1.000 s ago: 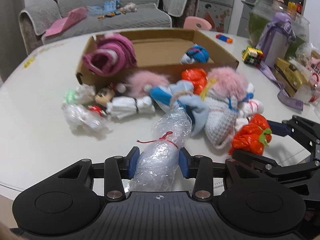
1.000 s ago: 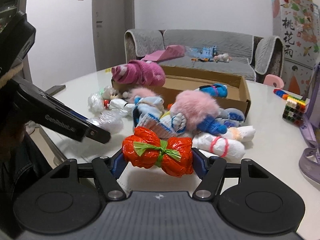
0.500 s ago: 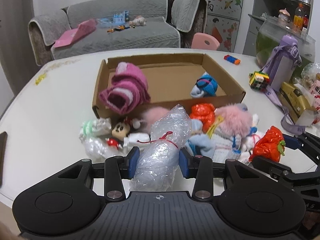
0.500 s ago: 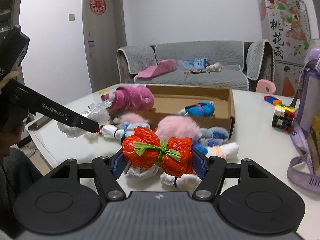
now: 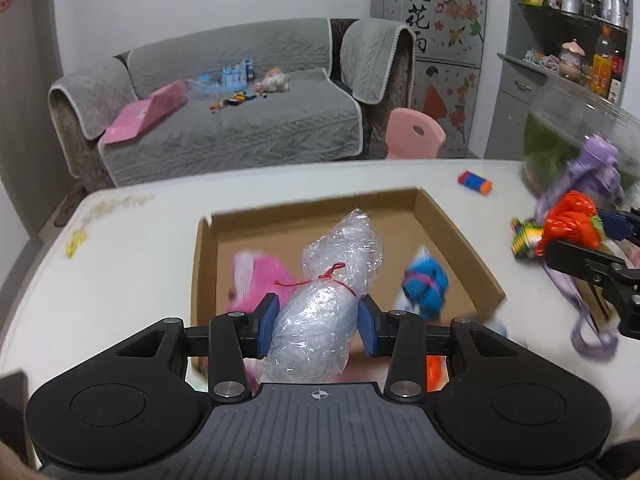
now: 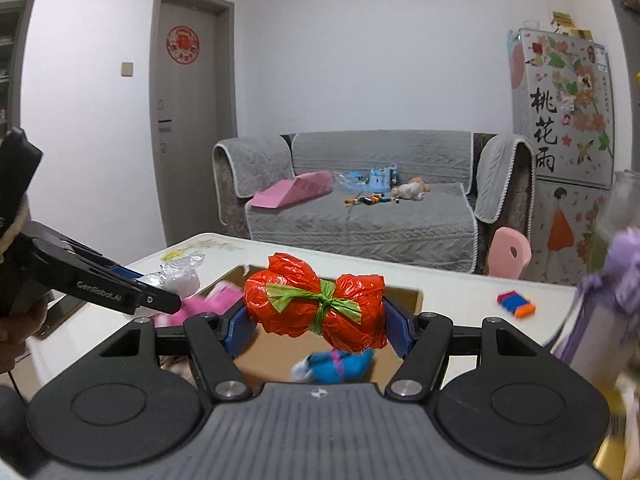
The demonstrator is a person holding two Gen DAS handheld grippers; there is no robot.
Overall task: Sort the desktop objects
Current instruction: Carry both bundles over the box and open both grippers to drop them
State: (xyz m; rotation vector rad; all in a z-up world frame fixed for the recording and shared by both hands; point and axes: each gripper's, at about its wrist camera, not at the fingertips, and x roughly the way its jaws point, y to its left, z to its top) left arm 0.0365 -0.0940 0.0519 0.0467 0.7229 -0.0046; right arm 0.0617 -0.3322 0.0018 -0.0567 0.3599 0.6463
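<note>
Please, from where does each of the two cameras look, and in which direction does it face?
Left wrist: sits behind the left gripper, looks down along its fingers into the cardboard box; clear plastic bundle clamped; right gripper at the right edge.
Right wrist: sits behind the right gripper, looks more level toward the sofa; red bundle clamped; left gripper at the left.
Shared: box, sofa, both bundles.

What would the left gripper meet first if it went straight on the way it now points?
Probably the brown cardboard box: the left gripper, shut on the clear crinkled plastic bundle tied with red string, points down into its open inside, between the pink plush roll and the blue knitted bundle. Depth is unclear.
</note>
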